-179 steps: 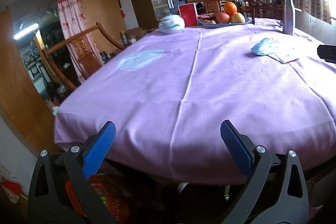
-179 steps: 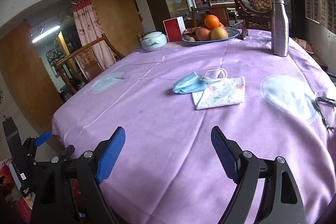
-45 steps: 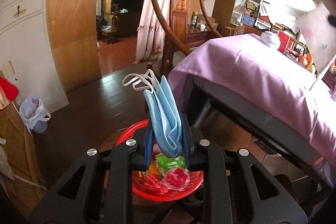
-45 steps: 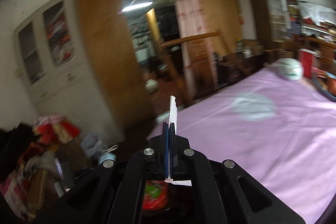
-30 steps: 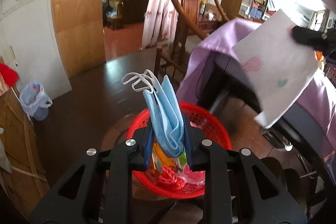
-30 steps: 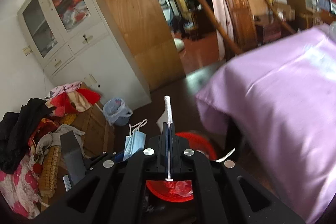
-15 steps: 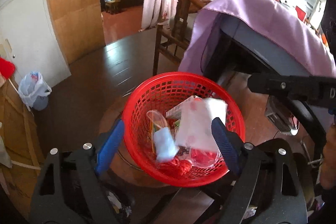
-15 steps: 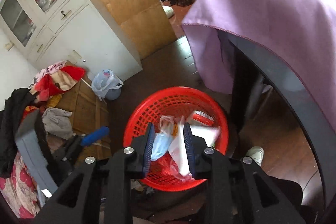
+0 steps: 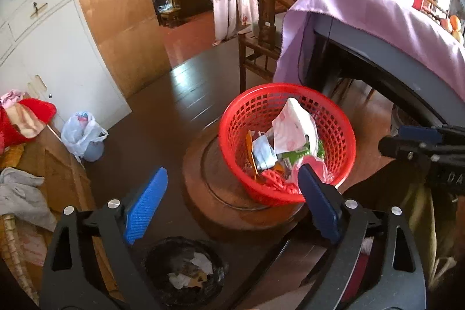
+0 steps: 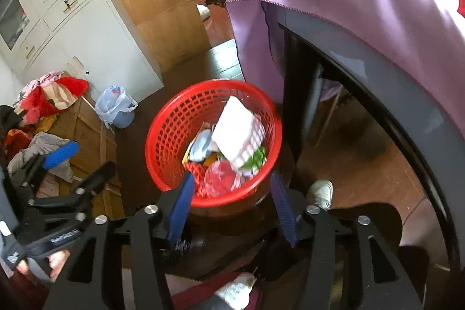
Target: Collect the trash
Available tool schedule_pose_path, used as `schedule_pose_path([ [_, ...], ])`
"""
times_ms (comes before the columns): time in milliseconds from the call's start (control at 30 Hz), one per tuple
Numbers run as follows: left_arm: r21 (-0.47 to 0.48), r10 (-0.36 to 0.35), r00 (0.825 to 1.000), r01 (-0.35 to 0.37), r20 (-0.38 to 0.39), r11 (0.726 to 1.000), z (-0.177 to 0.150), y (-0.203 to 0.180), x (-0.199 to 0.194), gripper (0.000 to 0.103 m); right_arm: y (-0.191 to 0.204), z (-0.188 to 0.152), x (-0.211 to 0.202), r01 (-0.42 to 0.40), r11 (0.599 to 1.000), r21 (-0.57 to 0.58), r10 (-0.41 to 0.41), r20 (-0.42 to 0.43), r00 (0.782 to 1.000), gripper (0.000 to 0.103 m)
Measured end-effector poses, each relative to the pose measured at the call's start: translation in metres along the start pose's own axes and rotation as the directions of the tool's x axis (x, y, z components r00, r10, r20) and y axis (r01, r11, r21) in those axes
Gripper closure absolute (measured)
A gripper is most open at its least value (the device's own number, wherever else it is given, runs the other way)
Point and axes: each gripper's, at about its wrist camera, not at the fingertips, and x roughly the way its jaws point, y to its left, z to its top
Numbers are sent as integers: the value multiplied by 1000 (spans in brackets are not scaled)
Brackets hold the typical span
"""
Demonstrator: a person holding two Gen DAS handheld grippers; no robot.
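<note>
1. Trash is seen inside a red basket (image 9: 286, 109), incl. a blue mask (image 9: 263, 154) at 9 o'clock of the pile and a white tissue pack (image 9: 292, 127) propped on top, w/ green and red wrappers beneath.
2. Basket is set on a round wooden stool (image 9: 221, 193), just beside the table edge, where a purple cloth (image 9: 377, 10) is draped at 2 o'clock in the left wrist view.
3. Left gripper (image 9: 232, 211) is spread wide, jaws just opened further, nothing between the blue pads; its right pad is overlapped w/ the basket's near rim at 5 o'clock.
4. Right gripper (image 10: 231, 208) is partly spread, jaws just opened further, nothing clamped; the basket's near rim is framed between its pads.
5. Tissue pack is shown blurred in the right wrist view, so whether it is at rest cannot be told.
6. Around: a black bin (image 9: 186, 272) w/ crumpled paper at 6 o'clock below the left gripper; a small bin w/ white plastic bag (image 9: 84, 135) at 9 o'clock by a white cabinet (image 9: 55, 48); a clothes pile (image 10: 43, 100) on a wooden board; a wooden chair (image 9: 261, 28) at 12 o'clock.
7. A shoe (image 10: 319, 191) is seen under the table at 4 o'clock of the basket in the right wrist view.
</note>
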Motion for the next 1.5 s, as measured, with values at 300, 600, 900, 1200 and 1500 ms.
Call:
schedule_pose_path([
  [300,13,4,997,-5,71,1000,-12,6,-41,7,29,-28,-34,22,1000,-8,-22,46,999,39],
  [600,24,-9,997,7,76,1000,-16,7,-44,7,43,-43,-53,72,997,-23,-70,71,995,32],
  [900,50,-2,996,-2,85,999,-18,-1,-46,7,37,-46,-53,66,998,-6,-65,65,996,30],
  [1200,44,-10,997,7,82,999,-16,-3,-45,7,40,-47,-51,65,998,-12,-64,57,996,29],
  [1500,44,-14,996,10,85,999,-17,-4,-45,7,39,-50,-50,64,998,-11,-63,52,997,29],
])
